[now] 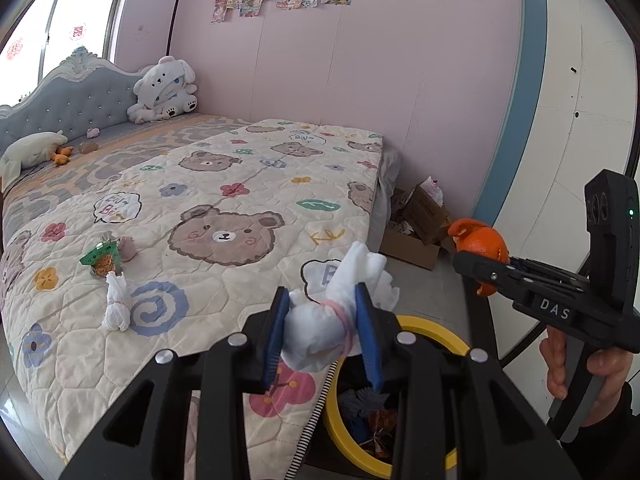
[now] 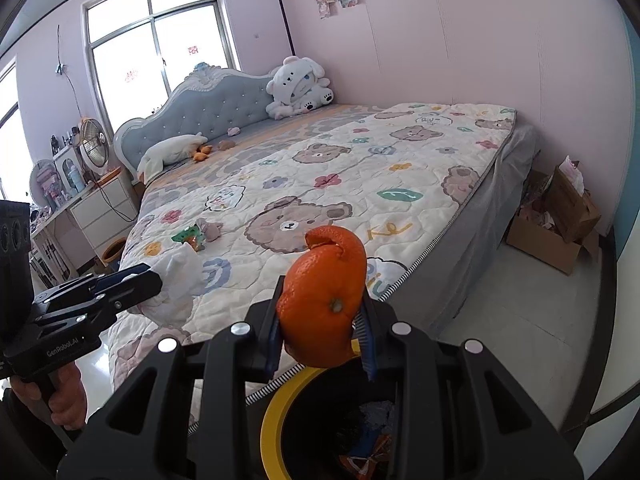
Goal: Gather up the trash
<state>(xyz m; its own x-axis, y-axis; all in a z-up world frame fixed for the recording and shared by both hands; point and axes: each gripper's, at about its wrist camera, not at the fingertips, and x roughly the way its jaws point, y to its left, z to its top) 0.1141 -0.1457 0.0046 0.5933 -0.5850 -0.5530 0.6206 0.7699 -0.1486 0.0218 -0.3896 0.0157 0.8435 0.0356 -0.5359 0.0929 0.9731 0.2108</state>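
My left gripper [image 1: 322, 334] is shut on a white tissue bundle [image 1: 320, 340] tied with a pink band, held over the bed's corner just beside the yellow-rimmed bin [image 1: 424, 326]. My right gripper [image 2: 322, 330] is shut on an orange peel [image 2: 324, 300], above the near rim of the same bin [image 2: 280, 404], which holds blue and brown scraps. On the bear-print quilt [image 1: 224, 200] lie another white tissue bundle [image 1: 116, 304], a green snack wrapper [image 1: 102, 258] and a grey wad [image 1: 128, 248]. The left wrist view shows the right gripper [image 1: 464, 258] with its peel [image 1: 480, 240] at the right.
A cardboard box [image 1: 416, 232] of paper scraps sits on the floor past the bed's foot, by the pink wall. Plush toys [image 1: 164, 92] rest at the headboard. A white nightstand [image 2: 104, 208] and a fan [image 2: 94, 144] stand left of the bed. A hand [image 1: 600, 376] grips the right tool.
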